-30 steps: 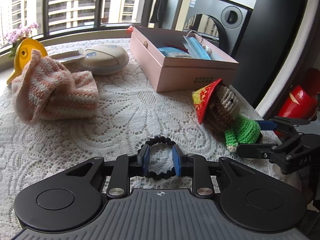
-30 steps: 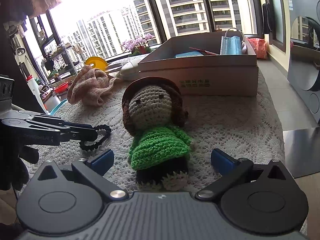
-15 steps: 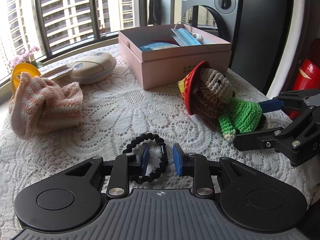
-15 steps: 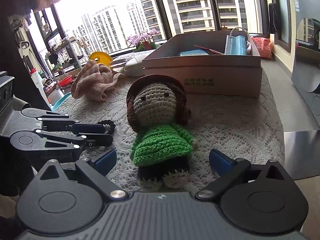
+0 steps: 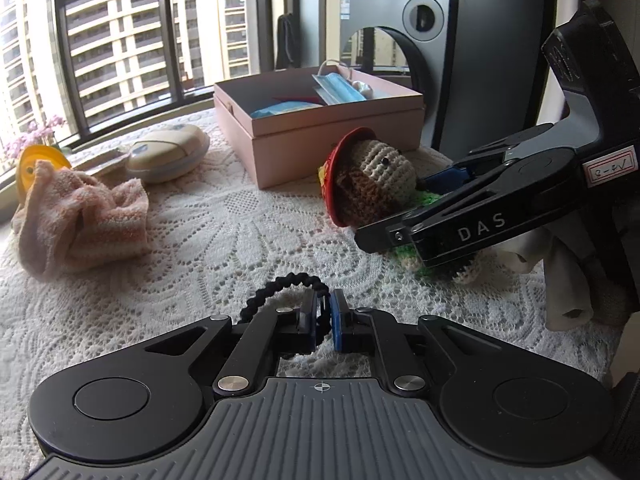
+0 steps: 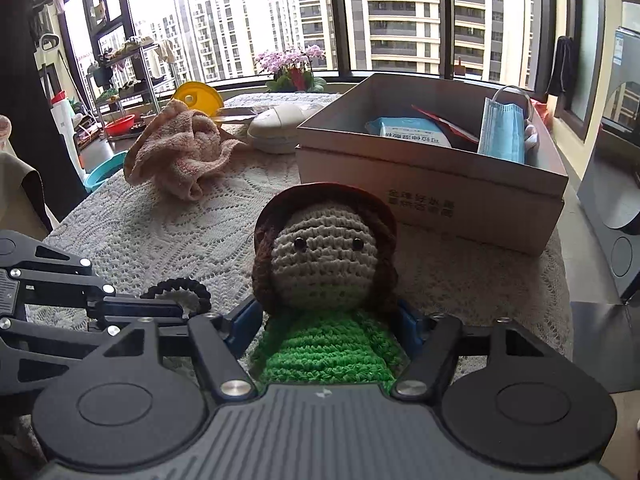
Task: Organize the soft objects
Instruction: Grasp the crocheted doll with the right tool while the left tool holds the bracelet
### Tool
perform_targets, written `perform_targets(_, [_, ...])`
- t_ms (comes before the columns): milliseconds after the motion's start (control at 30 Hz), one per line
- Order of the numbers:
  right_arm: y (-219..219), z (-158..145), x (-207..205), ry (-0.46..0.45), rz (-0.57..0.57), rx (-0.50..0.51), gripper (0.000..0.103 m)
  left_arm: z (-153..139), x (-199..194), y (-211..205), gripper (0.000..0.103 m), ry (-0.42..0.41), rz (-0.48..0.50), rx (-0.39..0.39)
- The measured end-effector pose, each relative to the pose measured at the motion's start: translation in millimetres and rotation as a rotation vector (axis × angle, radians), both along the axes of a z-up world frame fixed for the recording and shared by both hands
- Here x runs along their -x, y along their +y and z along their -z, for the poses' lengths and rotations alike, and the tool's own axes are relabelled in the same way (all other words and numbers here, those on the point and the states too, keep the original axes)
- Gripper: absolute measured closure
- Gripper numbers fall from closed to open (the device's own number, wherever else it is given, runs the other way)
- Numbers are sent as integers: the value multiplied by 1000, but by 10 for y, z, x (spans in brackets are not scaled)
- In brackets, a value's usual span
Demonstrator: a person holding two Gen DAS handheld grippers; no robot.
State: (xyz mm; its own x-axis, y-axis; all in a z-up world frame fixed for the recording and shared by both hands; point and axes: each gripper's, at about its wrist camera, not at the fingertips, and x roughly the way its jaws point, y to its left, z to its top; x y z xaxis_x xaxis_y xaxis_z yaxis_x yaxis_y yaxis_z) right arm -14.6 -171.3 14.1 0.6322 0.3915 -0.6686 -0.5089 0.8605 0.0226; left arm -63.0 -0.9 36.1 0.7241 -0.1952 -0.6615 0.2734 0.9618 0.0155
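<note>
- Fingers of the left gripper [image 5: 323, 322] are nearly together, clamped on the black braided hair tie [image 5: 280, 290], whose loop arcs out ahead and to their left on the lace tabletop [image 5: 224, 240].
- Fingers of the right gripper [image 6: 326, 328] press on both sides of the crochet doll [image 6: 326, 264] at its green body, just below the head; they look clamped on it, though both views suggest it is not yet lifted off the tabletop.
- Beyond both sets of fingers, to the left, the pink striped towel [image 5: 80, 220] lies crumpled and untouched.
- Farther ahead stands the open pink box [image 6: 432, 196], already holding a blue face mask [image 6: 502, 130] and a wipes packet [image 6: 412, 132].
- Judging from this, the task is partly done: two soft items are gripped but not yet in the box, and the towel remains.
</note>
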Motion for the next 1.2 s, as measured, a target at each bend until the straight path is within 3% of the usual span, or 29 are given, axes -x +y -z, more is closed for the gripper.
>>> perform_targets(67, [2,-56,72,-10,-5,15,49,-35,68,19,93,-12,1,3])
perform_targets(167, [-165,-260,269,-24,-12,-43,50,-111,165,43,94,-41,3,5])
perform_targets(400, [-675,-603,642,-147,116,-88,50,-284,215,103,94,-85,-10,21])
perform_targets(500, [-818,-588,686,-162,158,-75,50,-514,146,87,94,-142,2,37])
perform_targets(700, [-974,-494,666,-142,183,-108,50,-1055,-348,-92,94,-303,32,-21])
perform_targets(833, [-1032,-463,663,-135,186,-131,50,-1125,-561,-138,92,-201,99,20])
perform_targets(967, [-987,-348,621,-115,185,-136,49,-739,-349,-247,88,-32,138,-21])
perform_targets(1100, [-777,-149,510,-90,175,-101,49,-361,-31,-211,87,54,26,-60])
perform_targets(1200, [-605,-33,479,-95,173,-49,46,-228,50,-124,87,75,-86,-31])
